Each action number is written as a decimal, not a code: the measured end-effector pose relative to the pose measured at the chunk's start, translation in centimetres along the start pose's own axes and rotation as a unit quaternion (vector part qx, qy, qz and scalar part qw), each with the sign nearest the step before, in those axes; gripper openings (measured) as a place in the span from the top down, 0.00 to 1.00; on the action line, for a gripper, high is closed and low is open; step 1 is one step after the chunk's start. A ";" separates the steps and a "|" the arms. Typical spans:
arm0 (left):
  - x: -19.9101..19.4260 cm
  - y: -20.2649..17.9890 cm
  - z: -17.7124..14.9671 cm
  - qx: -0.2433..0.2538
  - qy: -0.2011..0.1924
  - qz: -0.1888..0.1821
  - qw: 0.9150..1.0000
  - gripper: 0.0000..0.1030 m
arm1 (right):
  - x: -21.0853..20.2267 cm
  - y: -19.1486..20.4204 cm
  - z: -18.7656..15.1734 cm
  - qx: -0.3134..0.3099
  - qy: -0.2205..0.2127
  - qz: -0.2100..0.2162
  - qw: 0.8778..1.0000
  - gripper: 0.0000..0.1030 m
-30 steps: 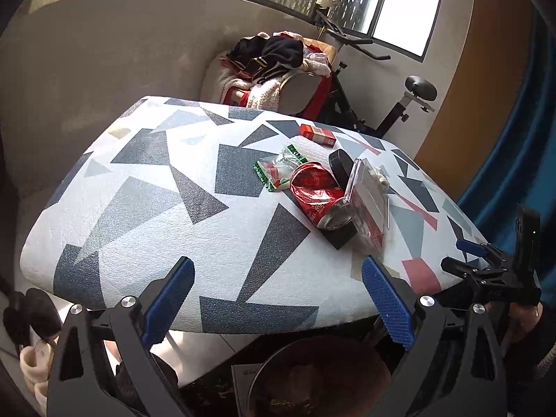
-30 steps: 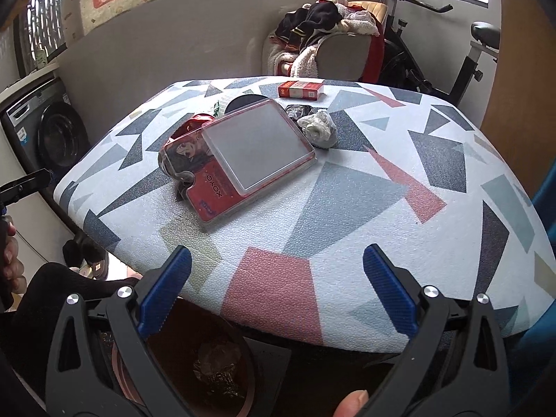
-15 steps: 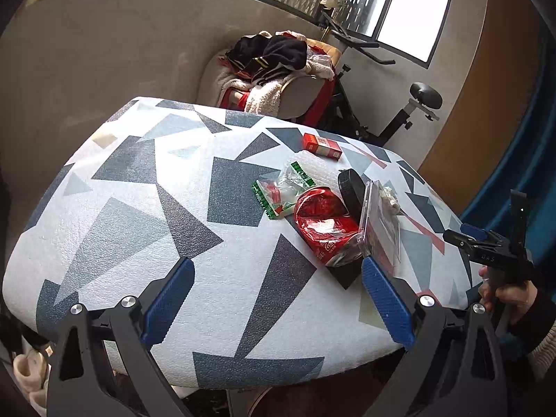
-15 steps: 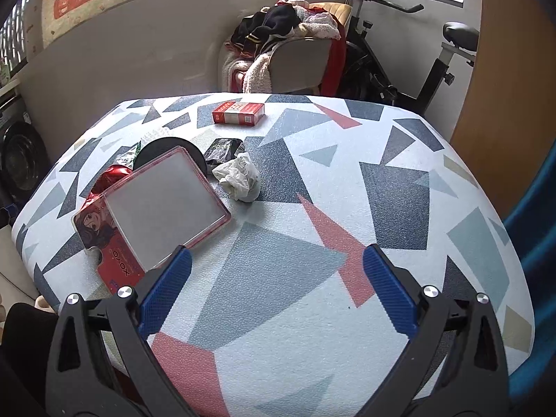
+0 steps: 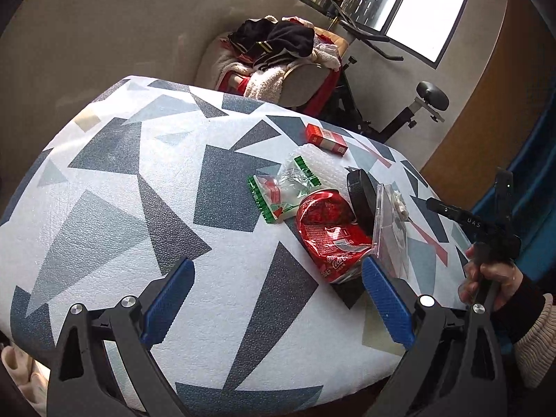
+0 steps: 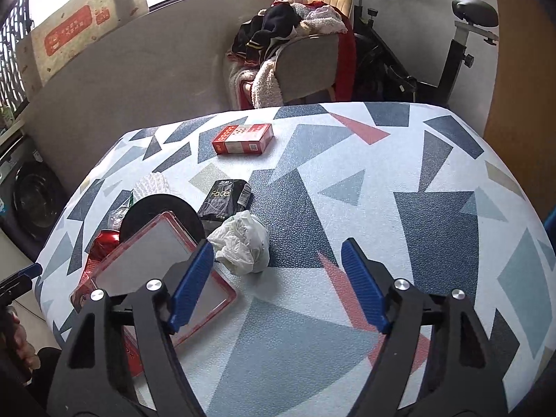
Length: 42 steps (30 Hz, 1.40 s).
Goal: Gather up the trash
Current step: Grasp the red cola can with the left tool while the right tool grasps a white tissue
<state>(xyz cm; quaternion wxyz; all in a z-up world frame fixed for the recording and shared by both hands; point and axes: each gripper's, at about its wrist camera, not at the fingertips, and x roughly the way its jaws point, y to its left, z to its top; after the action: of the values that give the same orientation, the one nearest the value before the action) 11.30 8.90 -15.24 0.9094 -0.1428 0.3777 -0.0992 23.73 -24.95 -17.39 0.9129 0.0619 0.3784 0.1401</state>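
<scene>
A: Both grippers hang over the near edge of the patterned table (image 6: pixel 434 180), jaws spread wide, nothing in either. The right gripper (image 6: pixel 278 283) has the crumpled white tissue (image 6: pixel 243 243) just ahead of its left finger.

B: That tissue should be nearly weightless and soft, so pinch it across the middle of the wad; it will squash rather than slip. And the left gripper (image 5: pixel 276 300)?

A: Nearest it is the crushed red Coca-Cola can (image 5: pixel 330 229), lying on its side against the clear plastic case (image 5: pixel 391 229). Light, thin metal, already dented (sharp folds are possible), so I would grip across the flattened body.

B: The green-edged snack wrapper (image 5: pixel 281 191) beside it looks slick and floppy; take an edge.

A: Hidden things: the black round lid (image 6: pixel 161 217) is half covered by the case, and the black Face packet (image 6: pixel 226 199) may be full or empty, I cannot tell. No bin shows in either view.
</scene>
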 end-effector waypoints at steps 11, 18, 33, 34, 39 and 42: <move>2.4 1.3 0.8 -0.060 0.022 -0.028 0.998 0.16 | 6.1 1.5 0.3 0.002 0.052 0.042 0.998 0.51; 5.2 1.1 1.0 -0.113 0.060 -0.087 0.988 0.38 | 3.3 1.5 -0.4 0.000 -0.007 0.033 0.999 0.58; 11.9 1.9 1.5 -0.221 0.113 -0.147 0.957 0.61 | 2.3 1.7 -1.9 -0.011 -0.010 0.041 0.999 0.58; 12.1 1.8 1.6 -0.222 0.114 -0.151 0.956 0.61 | 2.3 1.7 -1.9 -0.011 -0.010 0.041 0.999 0.58; 12.6 1.5 1.7 -0.219 0.121 -0.153 0.956 0.69 | 2.6 1.8 -1.9 -0.013 -0.003 0.039 0.999 0.58; 12.2 1.1 2.0 -0.204 0.115 -0.153 0.960 0.81 | 2.6 1.7 -1.9 -0.011 -0.003 0.038 0.999 0.58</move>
<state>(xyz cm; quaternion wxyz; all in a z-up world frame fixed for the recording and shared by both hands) 21.33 6.75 -22.27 0.7853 -0.3690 0.4656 -0.1743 23.78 -22.56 -20.15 0.9085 0.0661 0.3718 0.1788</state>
